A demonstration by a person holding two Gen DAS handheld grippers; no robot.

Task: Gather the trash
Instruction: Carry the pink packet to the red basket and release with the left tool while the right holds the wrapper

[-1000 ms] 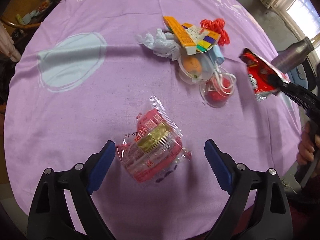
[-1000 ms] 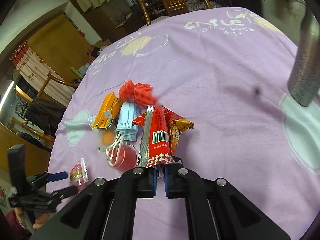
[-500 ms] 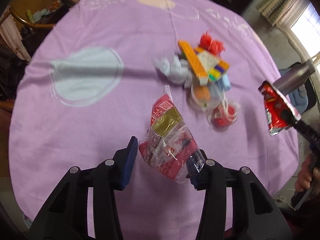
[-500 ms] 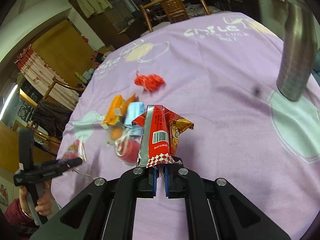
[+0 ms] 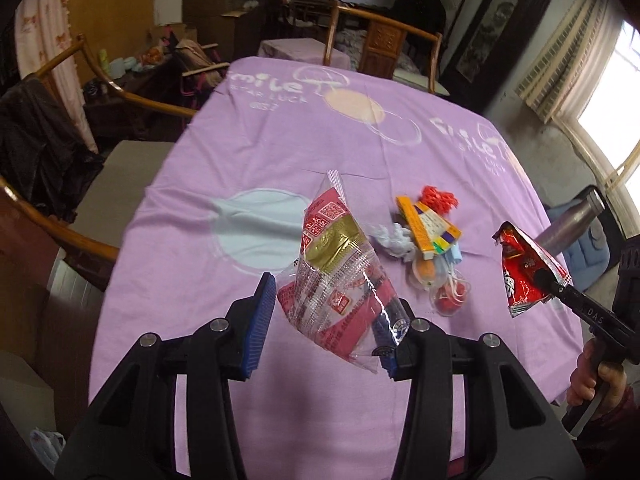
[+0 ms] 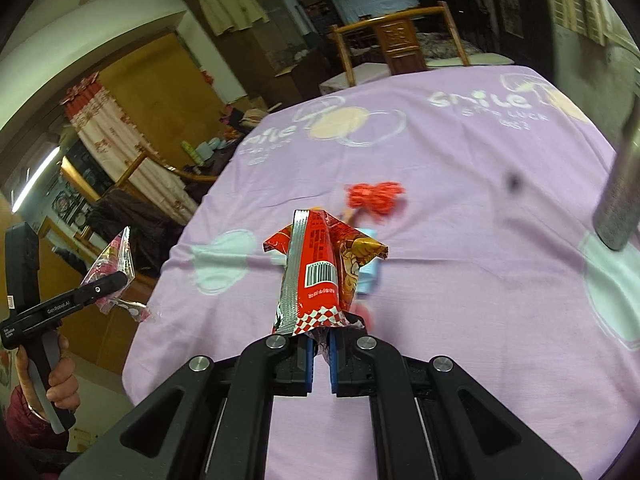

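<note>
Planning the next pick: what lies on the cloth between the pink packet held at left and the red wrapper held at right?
In the left wrist view, the remaining trash pile lies between the pink packet and red wrapper.

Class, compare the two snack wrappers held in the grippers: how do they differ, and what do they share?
The pink wrapper is clear plastic with pink and gold print; the red wrapper is opaque foil with a barcode. The left gripper holds the pink one in wider jaws; the right gripper pinches the red one's end. Both hang above the purple tablecloth.
</note>
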